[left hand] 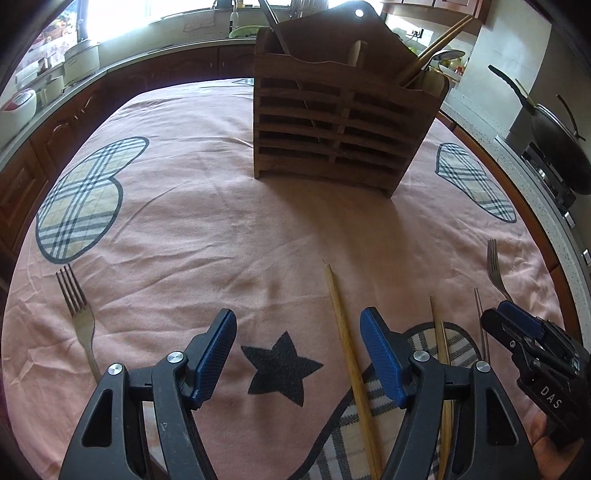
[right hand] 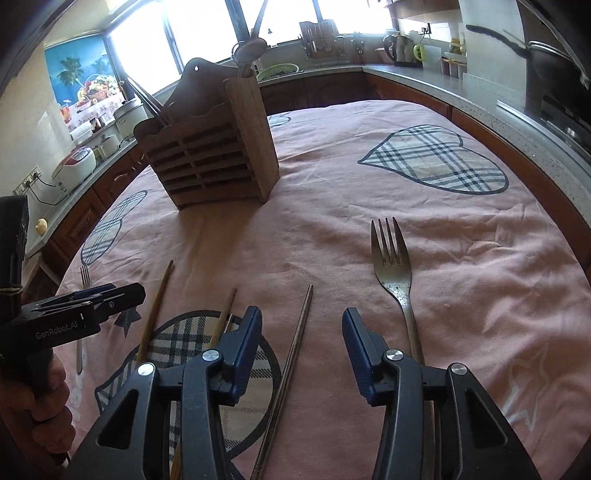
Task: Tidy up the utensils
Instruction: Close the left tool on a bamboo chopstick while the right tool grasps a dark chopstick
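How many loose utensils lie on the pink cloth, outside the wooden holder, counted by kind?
Forks: 2
Wooden chopsticks: 2
Metal chopstick: 1
Total: 5

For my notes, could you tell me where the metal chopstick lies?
In the right wrist view, the metal chopstick lies on the pink cloth between the open right gripper fingers, left of the fork.

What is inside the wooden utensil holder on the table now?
The wooden utensil holder has wooden chopsticks and a metal spoon sticking out on one side, dark metal handles on the other. Their lower ends are hidden behind its slatted front.
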Demonstrator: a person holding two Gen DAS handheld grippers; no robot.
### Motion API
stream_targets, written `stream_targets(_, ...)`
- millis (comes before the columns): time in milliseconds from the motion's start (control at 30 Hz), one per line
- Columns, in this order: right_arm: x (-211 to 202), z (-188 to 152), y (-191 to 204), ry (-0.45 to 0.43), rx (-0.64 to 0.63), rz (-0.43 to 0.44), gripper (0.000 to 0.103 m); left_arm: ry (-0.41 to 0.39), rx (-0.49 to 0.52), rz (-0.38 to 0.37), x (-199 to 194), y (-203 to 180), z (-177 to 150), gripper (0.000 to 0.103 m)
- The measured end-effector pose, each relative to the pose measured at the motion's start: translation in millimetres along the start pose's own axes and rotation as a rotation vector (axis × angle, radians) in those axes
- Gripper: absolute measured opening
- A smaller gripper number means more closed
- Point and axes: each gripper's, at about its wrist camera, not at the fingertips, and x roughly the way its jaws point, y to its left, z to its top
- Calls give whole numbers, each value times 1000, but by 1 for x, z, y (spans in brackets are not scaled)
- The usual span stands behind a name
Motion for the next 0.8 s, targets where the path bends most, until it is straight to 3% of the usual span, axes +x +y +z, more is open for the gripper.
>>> stream_targets(100,7,2,0,18,-6,-8,39,17,21,-7,12,-7,7,65)
stream_targets(167,12,3,0,35,-11,-15,35,43,36,-11,22,-12,10,55)
stream_targets(300,17,6,0,46,-29,-27,32,47,75,33,32,-20,15,49)
stream_targets(467,25,13,3,60,-57,-37,29,35,113,60,38,-27,18,15)
stream_targets(533,25,12,6,58,-85,-60,26,33,126,54,40,-30,18,8)
stream_targets(600,26,10,10,54,-111,-80,19,26,141,67,40,-33,16,7)
stream_targets(633,26,9,12,54,-118,-81,10,25,143,66,38,-34,15,7)
stream_targets(800,24,11,8,59,-89,-39,6,42,93,-20,29,-25,14,5)
